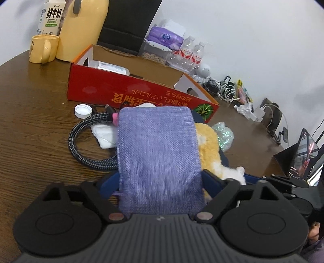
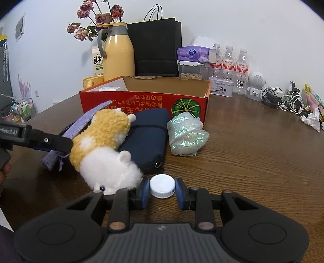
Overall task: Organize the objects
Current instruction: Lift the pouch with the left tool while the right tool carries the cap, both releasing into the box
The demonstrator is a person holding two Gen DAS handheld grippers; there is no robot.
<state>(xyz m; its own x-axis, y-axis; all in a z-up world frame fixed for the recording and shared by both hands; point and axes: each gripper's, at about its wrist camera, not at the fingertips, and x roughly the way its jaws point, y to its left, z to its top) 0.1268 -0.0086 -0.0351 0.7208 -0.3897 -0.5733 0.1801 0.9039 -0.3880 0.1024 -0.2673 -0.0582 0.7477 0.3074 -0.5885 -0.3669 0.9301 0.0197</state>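
The right gripper is clenched on a white bottle cap, its blue pads pressed to the cap's two sides just above the wooden table. Only the right wrist view shows this grip. The left gripper has a purple woven pouch lying lengthwise between its jaws; that camera's view of the fingertips is covered by the pouch, but the right wrist view shows a black finger pressed against the pouch's side, so it is grasped, with the pouch tilted up off the table.

Just beside the pouch lies a plush hamster, yellow and white, resting partly on a navy zip case. Right of the case sits a crumpled iridescent wrapper.

Only the left wrist view shows a coiled braided cable, a white tissue and a second white cap near the box.

Behind these stands an open red cardboard box, holding a clear plastic case at one end; the rest of its floor that shows is bare cardboard.

Farther back are a yellow mug, a milk carton, a yellow thermos jug, a black paper bag and three water bottles.
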